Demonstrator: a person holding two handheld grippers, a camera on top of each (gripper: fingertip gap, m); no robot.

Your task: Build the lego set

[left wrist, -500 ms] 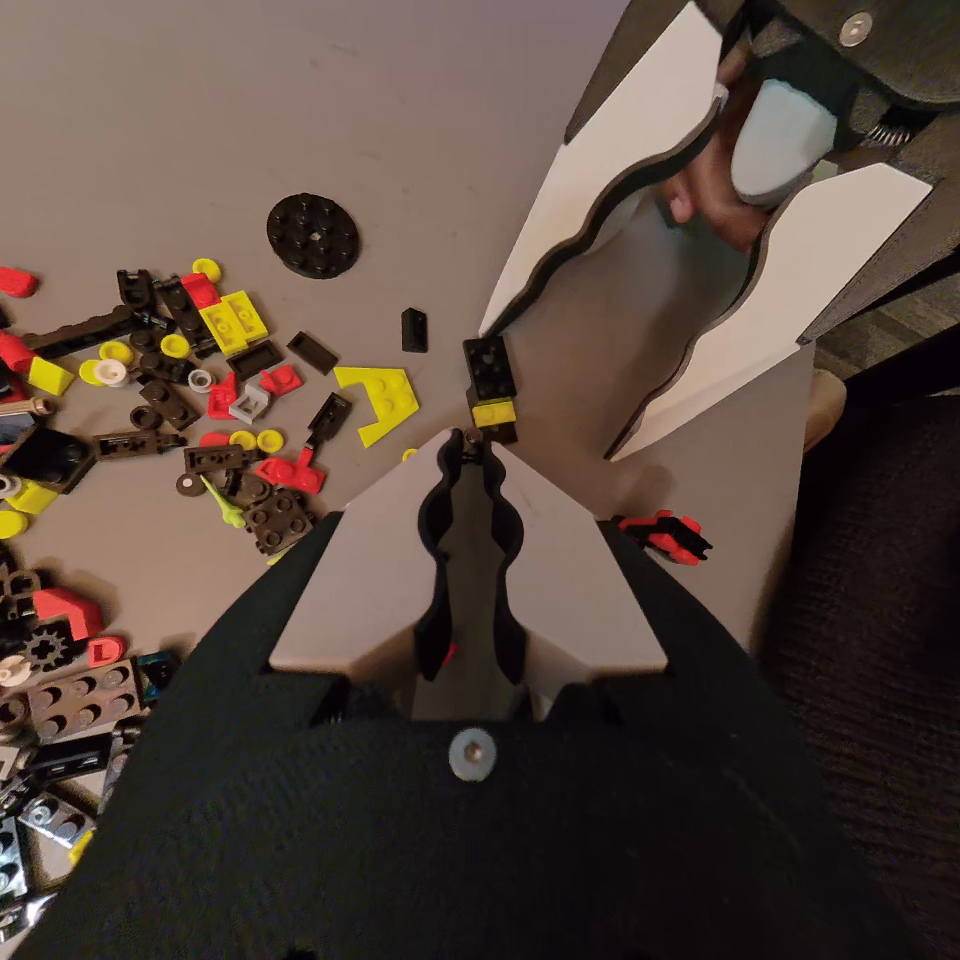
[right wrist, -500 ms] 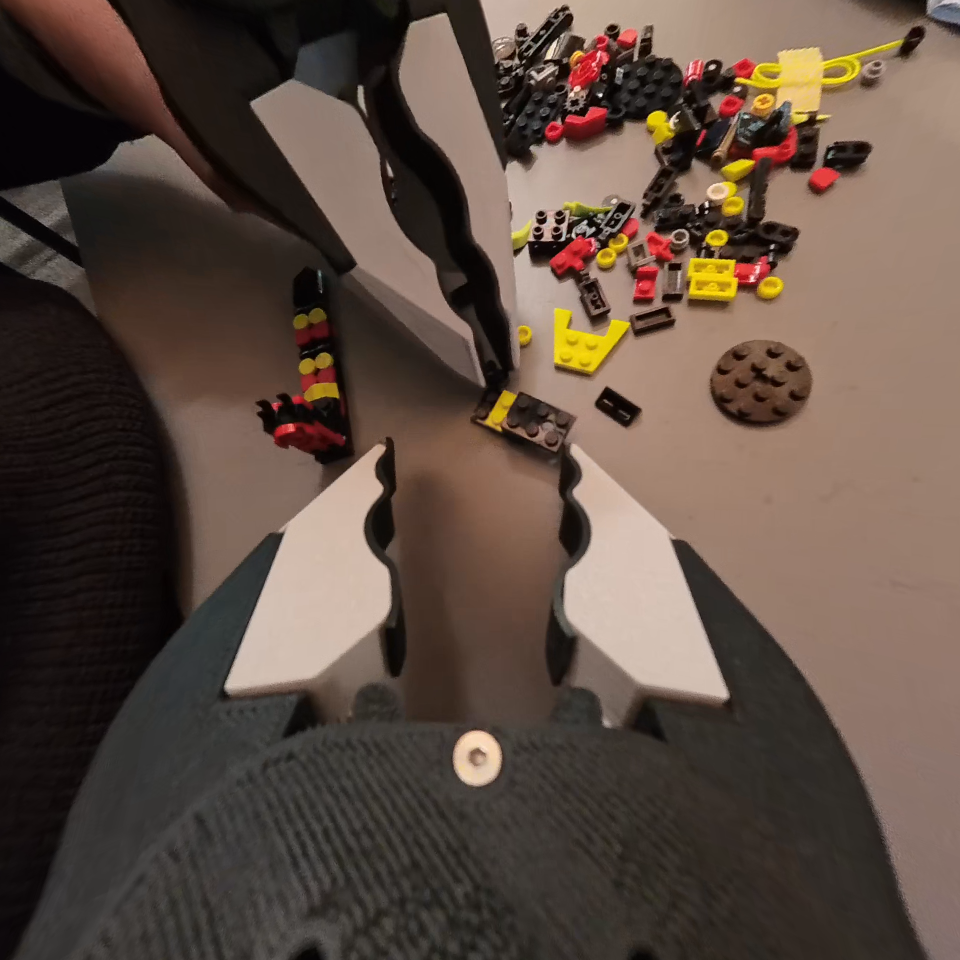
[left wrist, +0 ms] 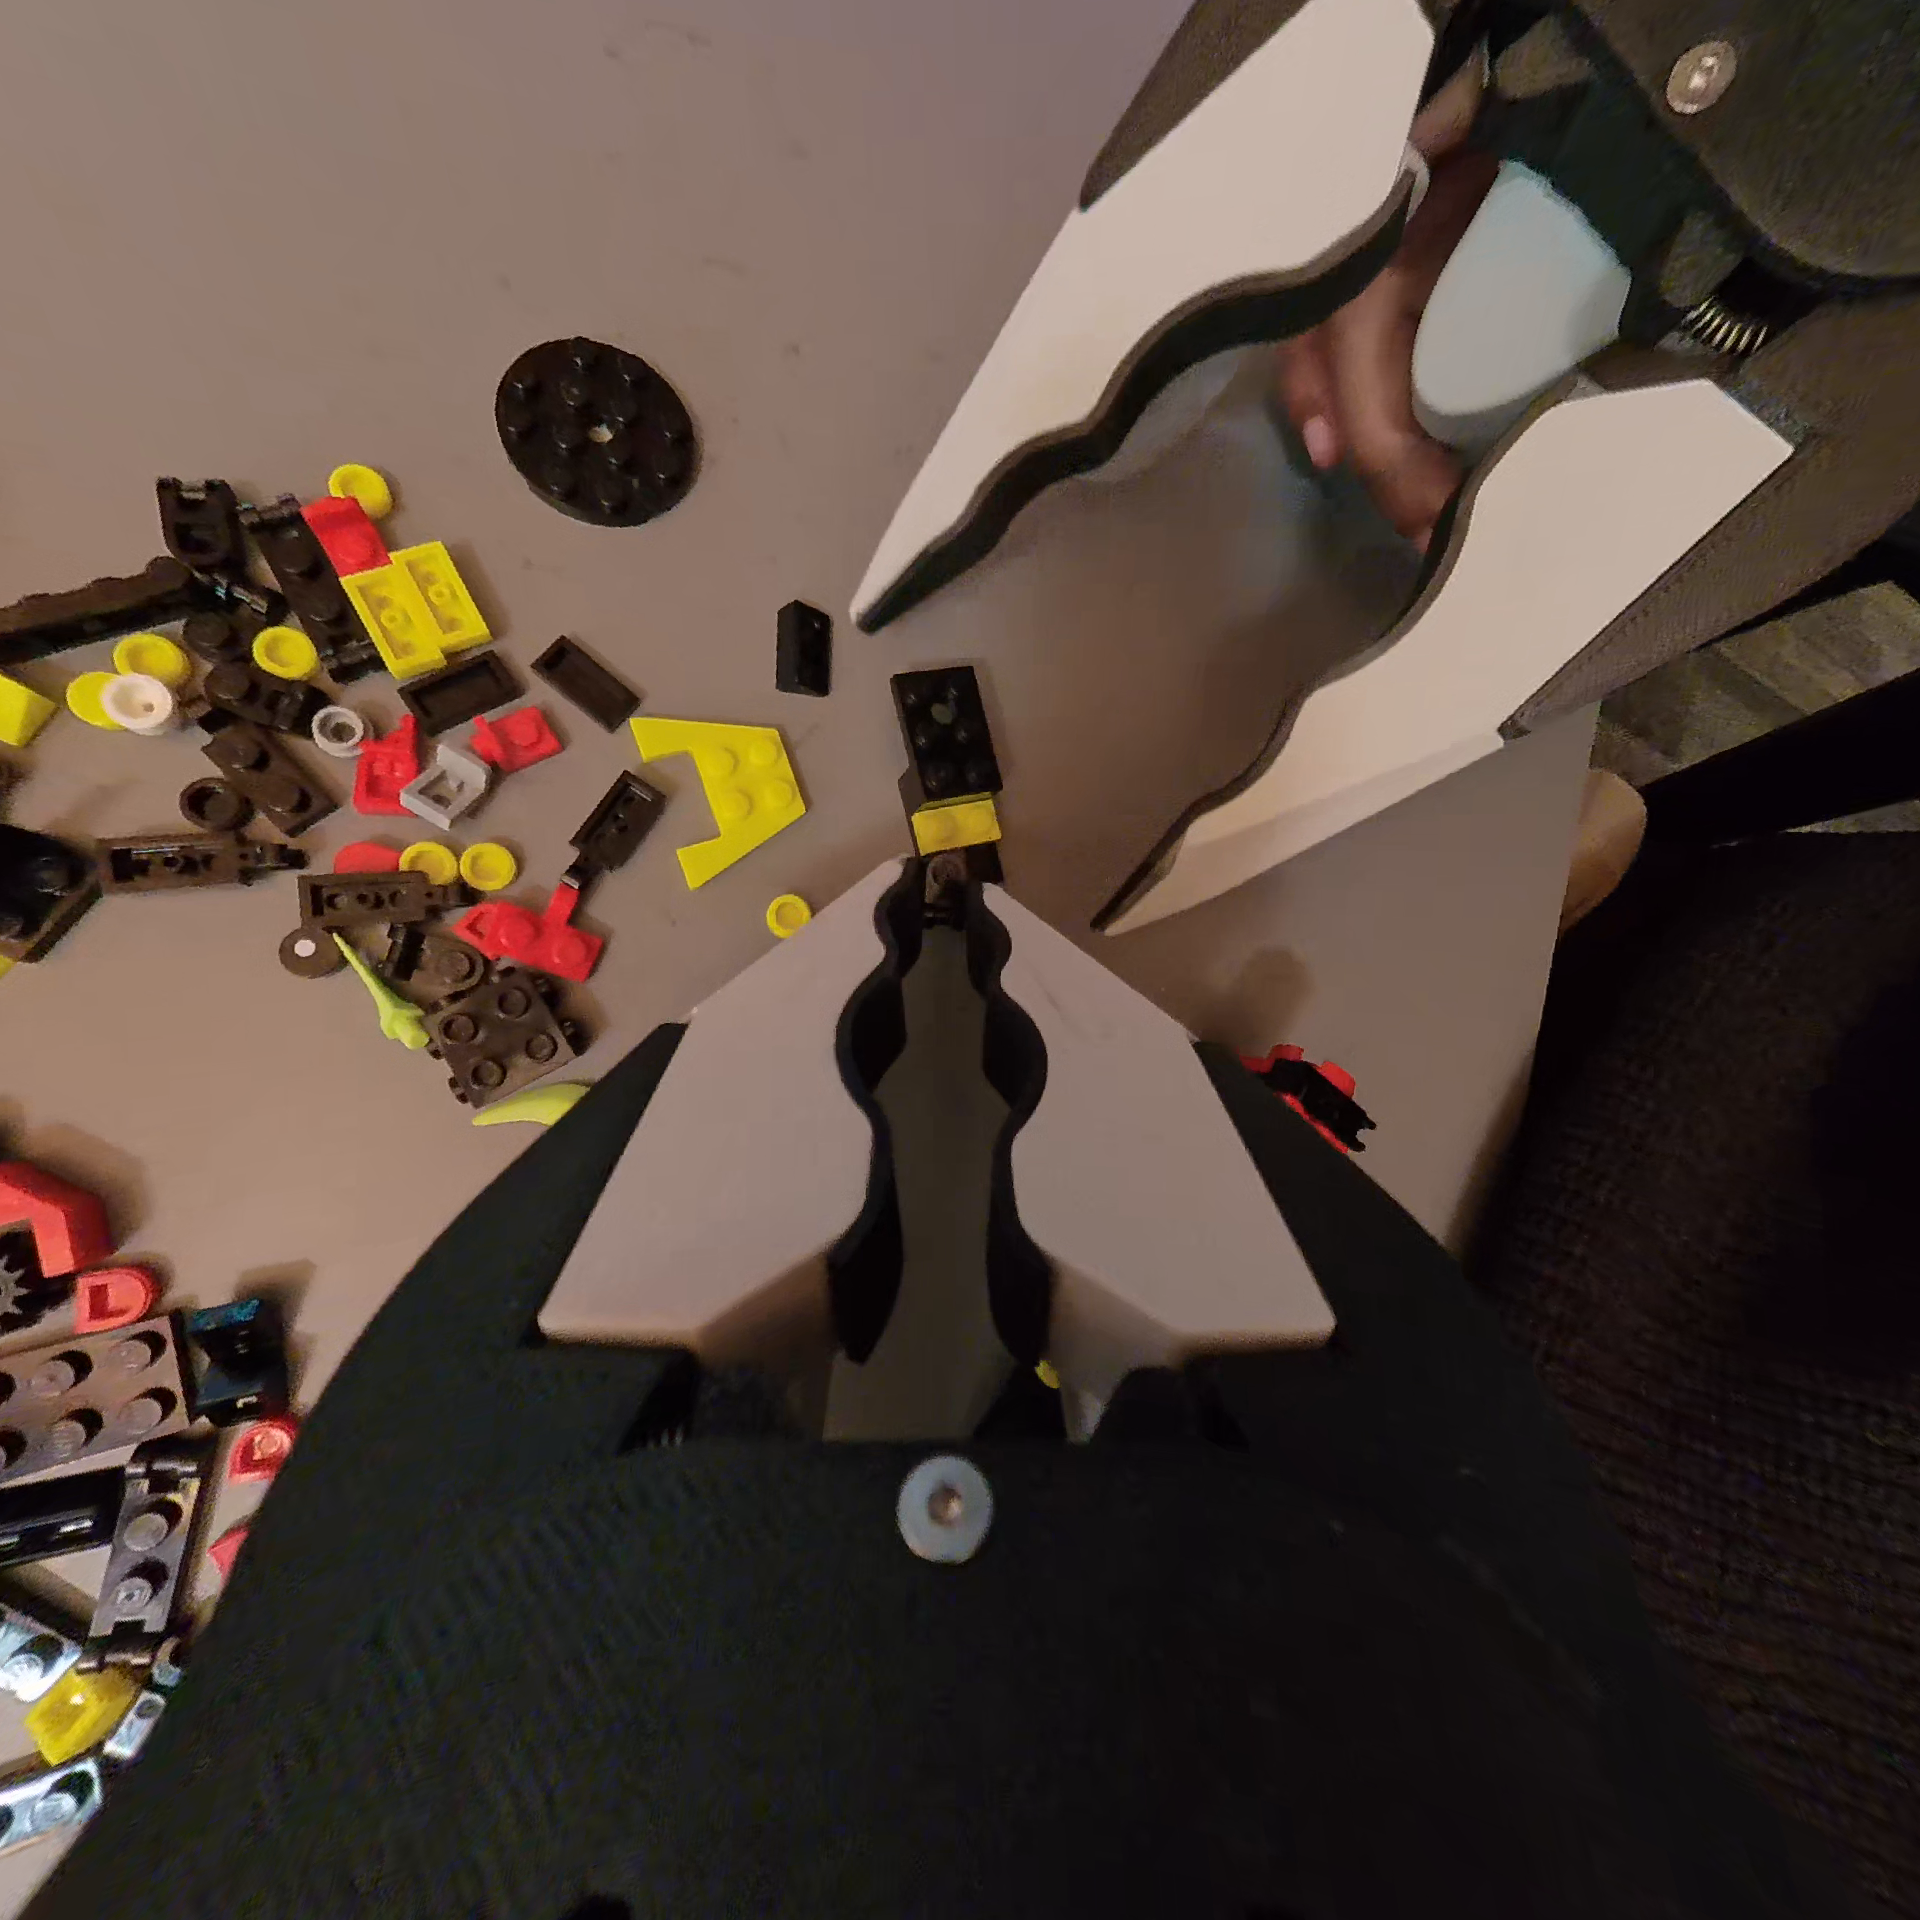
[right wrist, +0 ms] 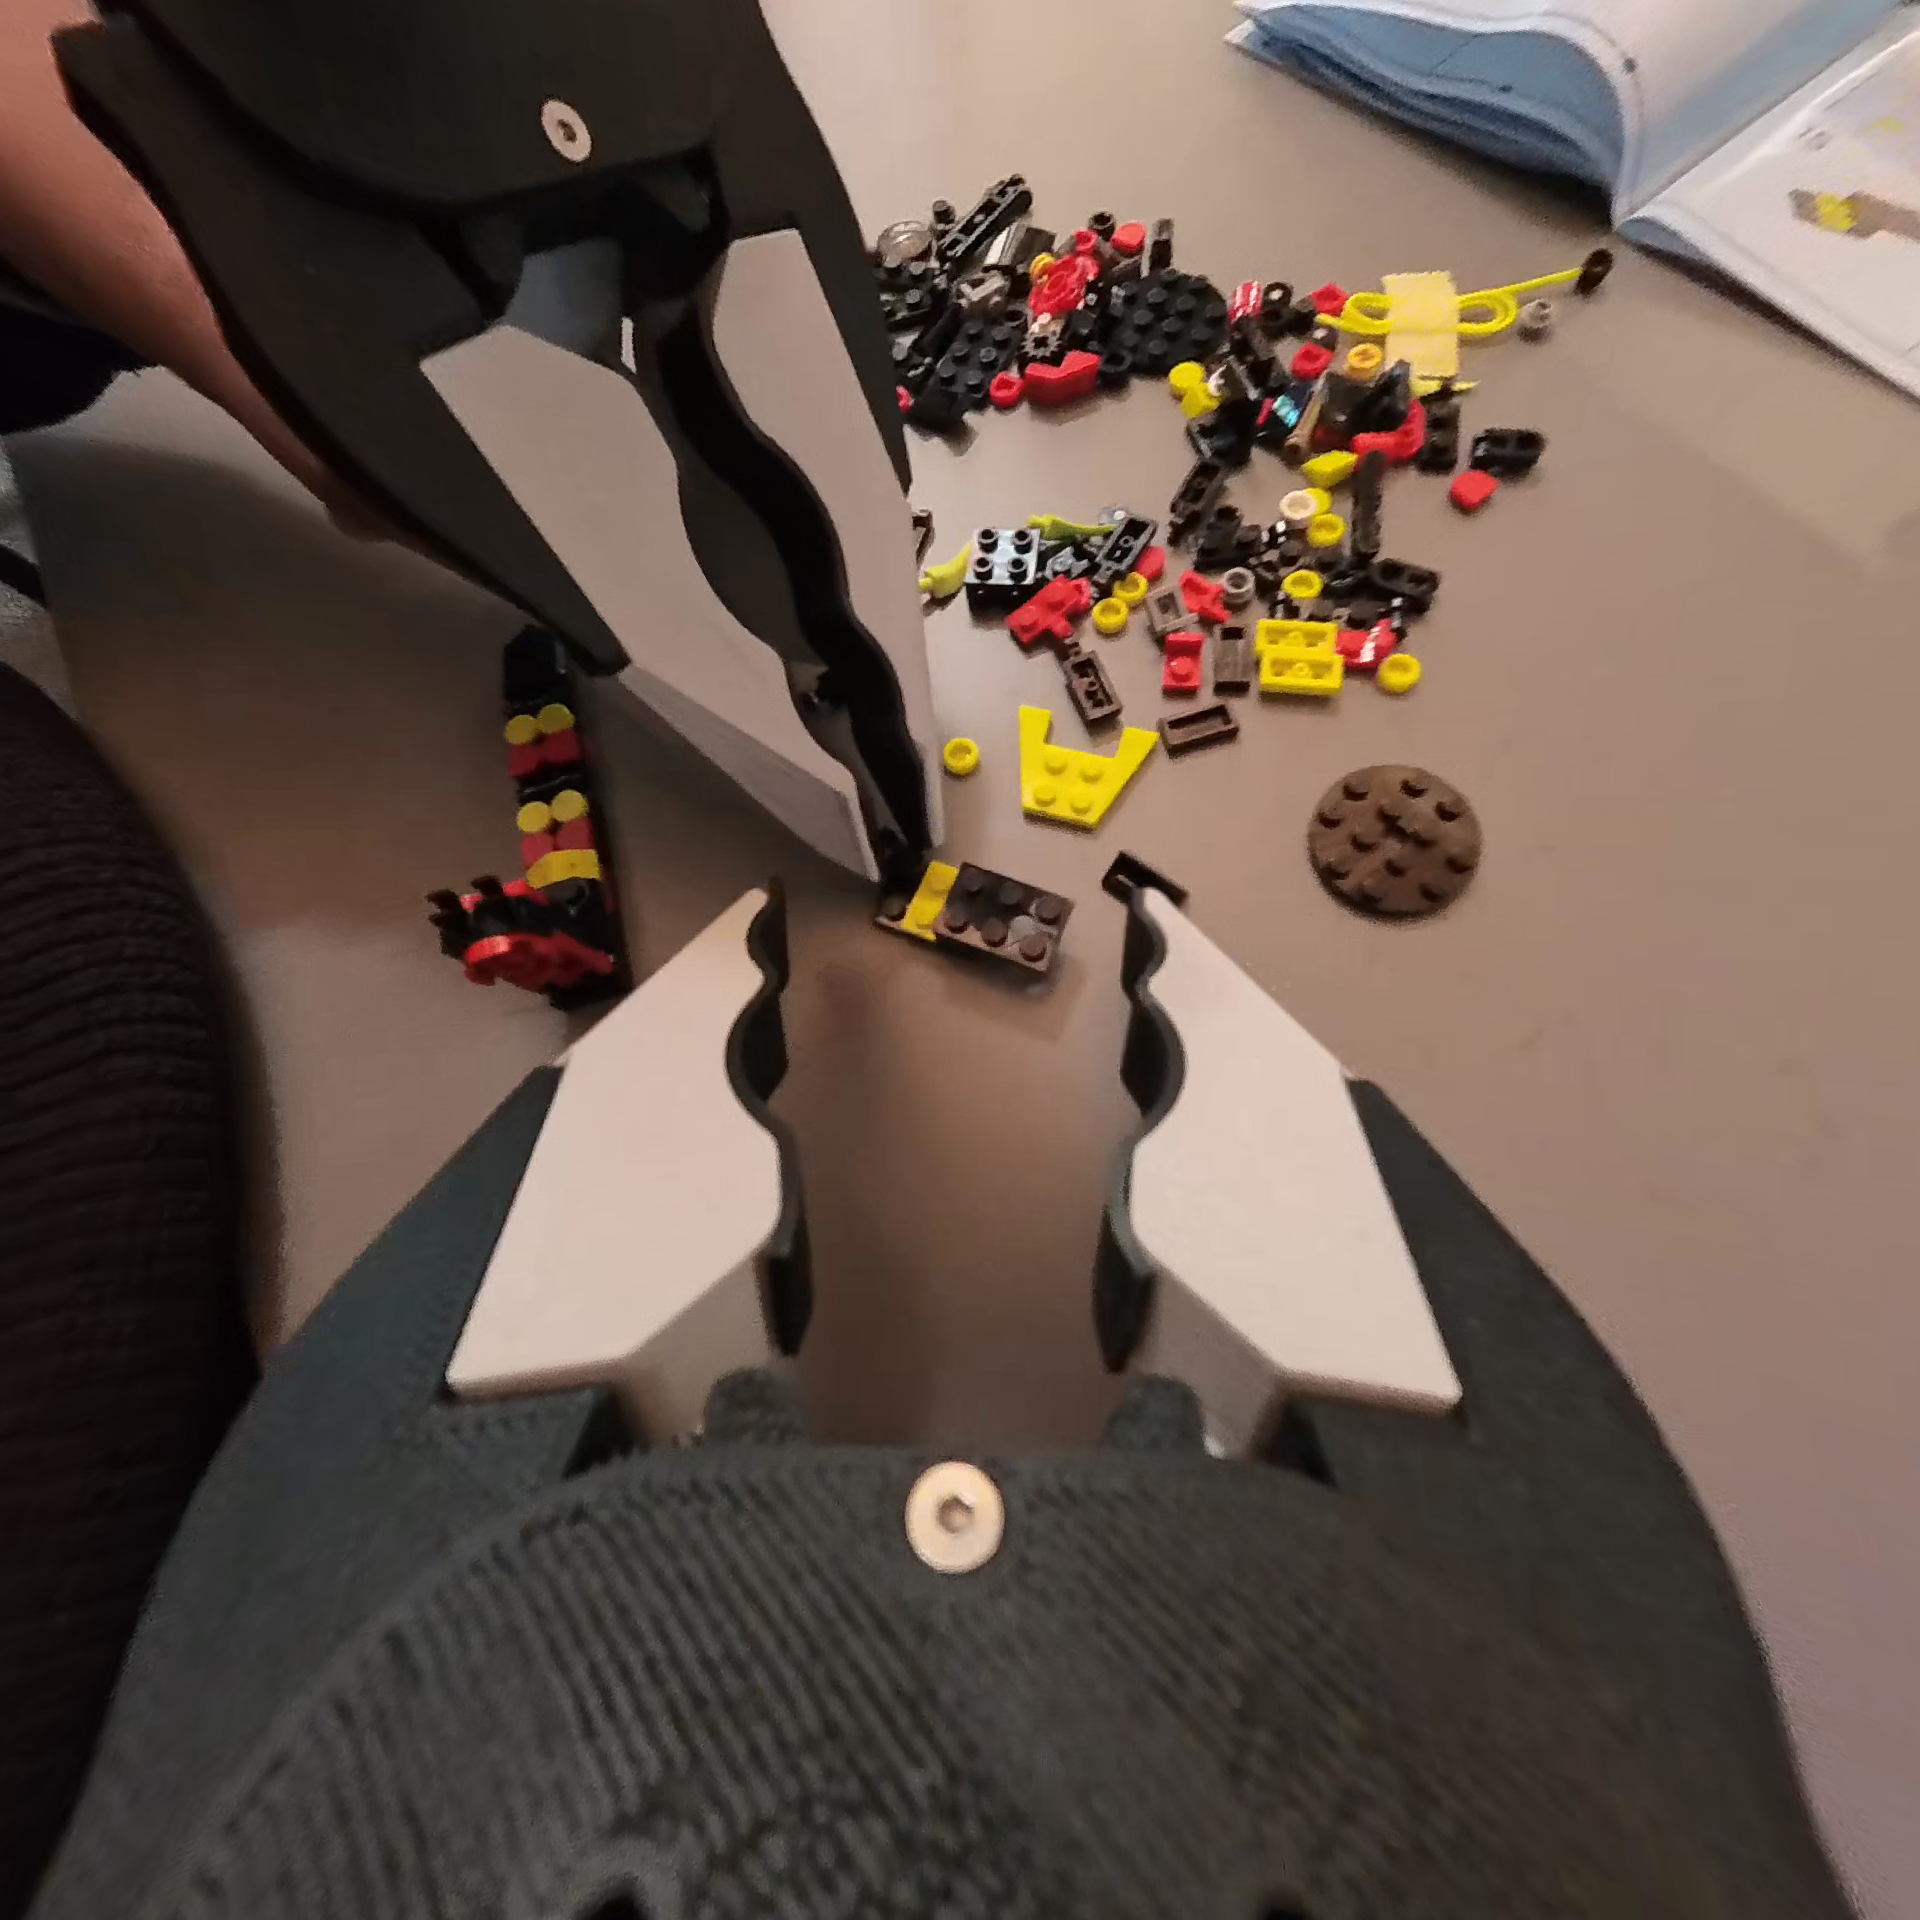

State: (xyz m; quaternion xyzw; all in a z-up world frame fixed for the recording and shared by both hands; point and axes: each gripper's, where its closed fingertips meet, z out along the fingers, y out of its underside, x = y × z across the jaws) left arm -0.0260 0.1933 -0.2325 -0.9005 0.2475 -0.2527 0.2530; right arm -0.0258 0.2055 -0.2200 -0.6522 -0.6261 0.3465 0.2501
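Observation:
A small black plate assembly with a yellow piece [left wrist: 945,738] is pinched at its yellow end by my left gripper [left wrist: 940,883], which is shut on it. It sits low over the table, also seen in the right wrist view [right wrist: 997,920]. My right gripper [right wrist: 951,899] is open and empty, with one finger on each side of the assembly's free end and not touching it. The left gripper [right wrist: 899,852] comes down from the upper left in that view. A long black, red and yellow build [right wrist: 545,831] lies on the table left of both grippers.
Several loose pieces [left wrist: 416,727] are spread to the left. Among them are a round black plate [left wrist: 594,431], a yellow wedge plate [left wrist: 732,790] and a small black plate [left wrist: 803,646]. An open instruction booklet [right wrist: 1714,135] lies at the far right. The table edge [left wrist: 1548,935] and dark fabric are close by. Less than 4 cm separates the two grippers' tips.
My right gripper has shifted towards the assembly, so its open fingers now flank it. My left gripper keeps its hold and has barely moved.

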